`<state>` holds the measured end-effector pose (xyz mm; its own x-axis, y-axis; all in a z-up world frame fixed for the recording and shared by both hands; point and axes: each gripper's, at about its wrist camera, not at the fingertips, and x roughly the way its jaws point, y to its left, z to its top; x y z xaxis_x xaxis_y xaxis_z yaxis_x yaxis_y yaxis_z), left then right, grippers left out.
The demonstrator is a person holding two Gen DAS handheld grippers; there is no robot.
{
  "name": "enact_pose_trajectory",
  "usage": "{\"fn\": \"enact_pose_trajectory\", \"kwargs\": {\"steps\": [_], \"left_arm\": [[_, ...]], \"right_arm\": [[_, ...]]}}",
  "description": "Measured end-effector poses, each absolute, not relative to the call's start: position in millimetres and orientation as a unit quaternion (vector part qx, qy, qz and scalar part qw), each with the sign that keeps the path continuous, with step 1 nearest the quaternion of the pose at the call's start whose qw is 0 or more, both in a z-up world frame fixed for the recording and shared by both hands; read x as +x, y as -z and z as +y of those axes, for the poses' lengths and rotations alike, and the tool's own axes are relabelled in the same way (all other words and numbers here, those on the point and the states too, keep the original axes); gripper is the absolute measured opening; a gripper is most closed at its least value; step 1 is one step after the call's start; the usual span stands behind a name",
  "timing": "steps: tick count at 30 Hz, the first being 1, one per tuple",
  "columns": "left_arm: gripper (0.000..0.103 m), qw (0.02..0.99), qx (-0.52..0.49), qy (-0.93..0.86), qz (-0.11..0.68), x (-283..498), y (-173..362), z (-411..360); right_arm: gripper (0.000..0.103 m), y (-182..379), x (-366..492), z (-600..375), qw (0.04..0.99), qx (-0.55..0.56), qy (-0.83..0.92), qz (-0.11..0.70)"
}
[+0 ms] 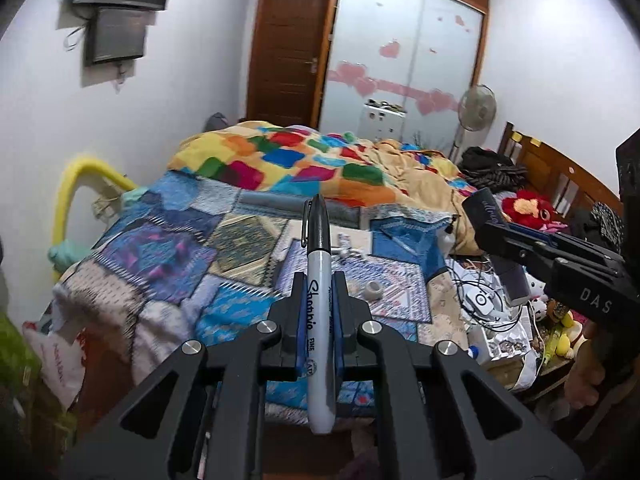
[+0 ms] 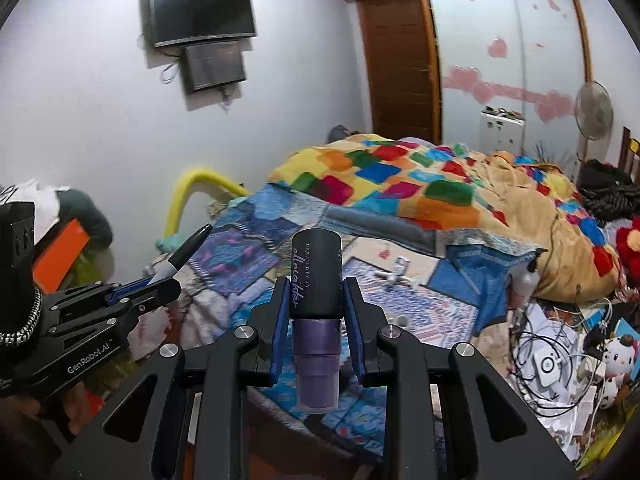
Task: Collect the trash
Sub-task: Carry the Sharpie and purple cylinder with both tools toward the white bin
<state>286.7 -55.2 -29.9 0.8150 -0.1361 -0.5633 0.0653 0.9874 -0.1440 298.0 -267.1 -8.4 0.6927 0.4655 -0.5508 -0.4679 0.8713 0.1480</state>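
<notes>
Bedroom clutter fills both views: a bed (image 1: 224,248) spread with a patchwork quilt of blue printed squares, and a rumpled blanket (image 1: 320,156) of bright painted blocks heaped toward its far end.

Left tool (image 1: 316,280) is clamped on a marker (image 1: 319,304), a slim grey barrel with black script lettering and a tapered black cap with a clip; the blue pads press its sides and the cap sticks up past the black fingertips.

Right tool (image 2: 316,296) grips a cosmetic bottle (image 2: 316,300), a matte black cylindrical cap over a translucent purple body, held upright between its blue pads. Both tools hang in the air above the near end of the bed, side by side, each visible in the other's view.

Beyond them, on the quilt, lie a small roll of tape (image 1: 373,290) and some crumpled white scraps (image 1: 345,249). At the bed's right edge, tangled cables (image 1: 476,280), papers and plush toys pile up. A curved yellow foam tube (image 1: 76,192) arches at the left side, near the white wall. Further off stand a wooden door (image 1: 286,56), frosted sliding wardrobe panels (image 1: 404,48) with pink heart stickers, a pedestal fan (image 1: 476,110), and two dark wall-mounted screens (image 2: 202,12).
</notes>
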Motion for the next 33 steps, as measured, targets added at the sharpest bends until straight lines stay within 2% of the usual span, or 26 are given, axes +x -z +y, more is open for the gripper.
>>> {"fn": "enact_pose_trajectory", "kwargs": {"steps": [10, 19, 33], "left_arm": [[0.01, 0.949, -0.081, -0.018, 0.304, 216.4, 45.4, 20.8], [0.01, 0.935, -0.11, -0.072, 0.329, 174.0, 80.6, 81.0], [0.01, 0.879, -0.162, -0.137, 0.427, 160.5, 189.9, 156.1]], "right_arm": [[0.024, 18.2, 258.0, -200.6, 0.9, -0.026, -0.314, 0.302], [0.024, 53.8, 235.8, -130.9, 0.866, -0.061, -0.365, 0.337], [0.024, 143.7, 228.4, -38.3, 0.796, -0.108, -0.403, 0.439]]}}
